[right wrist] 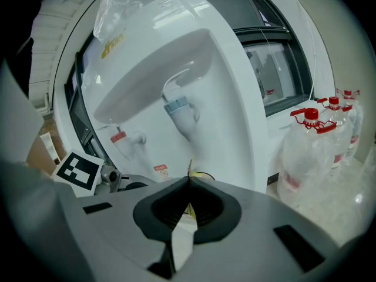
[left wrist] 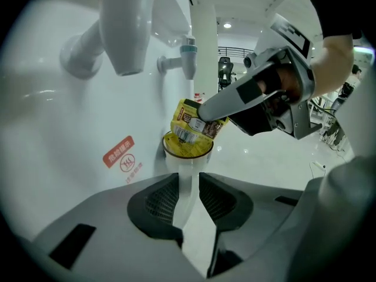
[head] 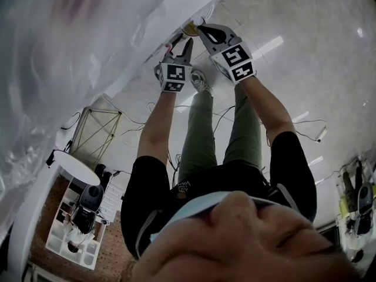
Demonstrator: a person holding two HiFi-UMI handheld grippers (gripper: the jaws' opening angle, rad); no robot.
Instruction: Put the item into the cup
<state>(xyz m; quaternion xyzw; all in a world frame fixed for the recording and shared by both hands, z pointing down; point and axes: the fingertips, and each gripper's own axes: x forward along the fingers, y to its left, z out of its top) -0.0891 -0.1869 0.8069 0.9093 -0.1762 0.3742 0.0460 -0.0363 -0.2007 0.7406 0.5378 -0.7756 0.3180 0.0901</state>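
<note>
Dark ribbed pads [left wrist: 161, 201] of the left gripper [left wrist: 188, 182] are seen at the bottom of the left gripper view, closed onto the white wall of a paper cup [left wrist: 188, 164], which fills the narrow gap between them. The cup is held upright at the centre of that view, in front of a white water dispenser [left wrist: 59, 134]. Two taps are seen above it in the frame: a large tap with a red band [left wrist: 126, 28] at the upper left and a smaller tap with a blue band [left wrist: 187, 51] at the top centre. A red label [left wrist: 119, 155] is stuck on the dispenser to the left of the cup.

A yellow packet [left wrist: 189, 127] is tilted over the cup, its lower end dipping into the mouth. Its upper end is pinched by the right gripper [left wrist: 204, 111], which reaches in from the right of the frame. In the right gripper view the jaws are shown pressed together at the centre, with only a thin yellow edge of the packet standing out above them. Clear water bottles [right wrist: 317, 145] with red caps are seen at the right of that view. In the head view both grippers are held close together at the top centre, with green trousers [head: 202, 128] below them.
</note>
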